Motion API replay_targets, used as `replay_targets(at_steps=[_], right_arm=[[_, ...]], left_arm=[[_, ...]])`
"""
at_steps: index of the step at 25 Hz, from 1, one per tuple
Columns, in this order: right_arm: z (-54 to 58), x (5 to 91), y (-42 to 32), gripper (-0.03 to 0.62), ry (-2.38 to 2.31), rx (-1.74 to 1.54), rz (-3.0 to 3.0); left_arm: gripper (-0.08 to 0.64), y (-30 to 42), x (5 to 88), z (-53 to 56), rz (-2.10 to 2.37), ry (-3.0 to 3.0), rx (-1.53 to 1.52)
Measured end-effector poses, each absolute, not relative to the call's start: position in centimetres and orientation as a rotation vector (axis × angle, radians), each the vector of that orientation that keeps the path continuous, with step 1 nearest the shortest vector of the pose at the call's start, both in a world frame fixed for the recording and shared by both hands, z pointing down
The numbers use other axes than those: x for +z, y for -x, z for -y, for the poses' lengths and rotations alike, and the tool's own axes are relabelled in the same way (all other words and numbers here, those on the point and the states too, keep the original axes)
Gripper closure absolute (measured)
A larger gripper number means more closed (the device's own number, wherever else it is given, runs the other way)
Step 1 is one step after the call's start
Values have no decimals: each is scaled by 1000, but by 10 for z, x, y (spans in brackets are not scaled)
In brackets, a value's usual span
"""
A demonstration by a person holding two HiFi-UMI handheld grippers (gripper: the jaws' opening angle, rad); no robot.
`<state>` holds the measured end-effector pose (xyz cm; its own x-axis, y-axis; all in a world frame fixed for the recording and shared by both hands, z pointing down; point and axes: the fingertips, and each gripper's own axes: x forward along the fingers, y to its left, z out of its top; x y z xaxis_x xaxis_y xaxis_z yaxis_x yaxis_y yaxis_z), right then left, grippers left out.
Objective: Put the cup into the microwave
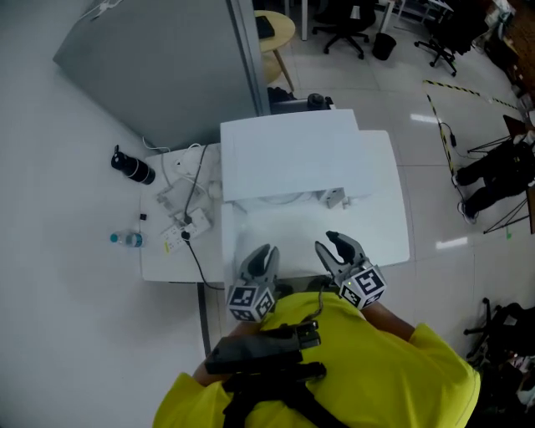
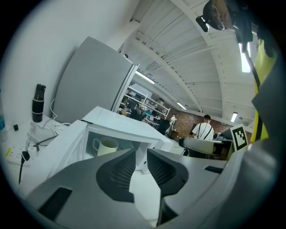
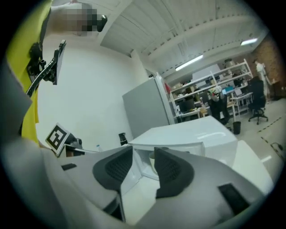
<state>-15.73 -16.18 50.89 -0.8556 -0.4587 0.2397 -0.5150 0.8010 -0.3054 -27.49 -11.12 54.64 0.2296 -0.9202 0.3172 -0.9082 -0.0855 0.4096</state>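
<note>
A white microwave [image 1: 288, 155] stands on a white table [image 1: 163, 259], its front open towards me. Seen in the left gripper view, a cream cup [image 2: 106, 146] sits inside the microwave [image 2: 116, 123] cavity, handle to the left. My left gripper [image 1: 261, 261] and right gripper [image 1: 338, 249] hover close to my body, short of the microwave. In its own view the left gripper [image 2: 141, 154] has its jaws a little apart with nothing between them. The right gripper [image 3: 144, 152] also shows a narrow empty gap and points at the microwave [image 3: 187, 132].
Left of the microwave lie a black bottle [image 1: 134, 165], a small water bottle [image 1: 125, 240] and a power strip with cables [image 1: 185, 219]. A grey panel [image 1: 167, 58] rises behind. Office chairs [image 1: 343, 21] stand at the back; tripod legs [image 1: 501, 201] at right.
</note>
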Motion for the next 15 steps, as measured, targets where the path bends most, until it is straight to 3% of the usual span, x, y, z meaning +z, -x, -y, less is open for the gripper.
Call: replay_targets(at_steps=[2, 3, 4, 15], right_arm=[[167, 491, 147, 446, -844, 563, 2854], [169, 483, 144, 540, -874, 571, 2863], [170, 477, 143, 586, -893, 559, 2872], [169, 466, 142, 589, -893, 443, 2847]], left_arm=[[486, 273, 534, 115, 1680, -2014, -47], [486, 272, 527, 117, 1681, -2026, -60], [486, 271, 522, 119, 1681, -2038, -72], [486, 271, 492, 126, 1725, -2085, -118]])
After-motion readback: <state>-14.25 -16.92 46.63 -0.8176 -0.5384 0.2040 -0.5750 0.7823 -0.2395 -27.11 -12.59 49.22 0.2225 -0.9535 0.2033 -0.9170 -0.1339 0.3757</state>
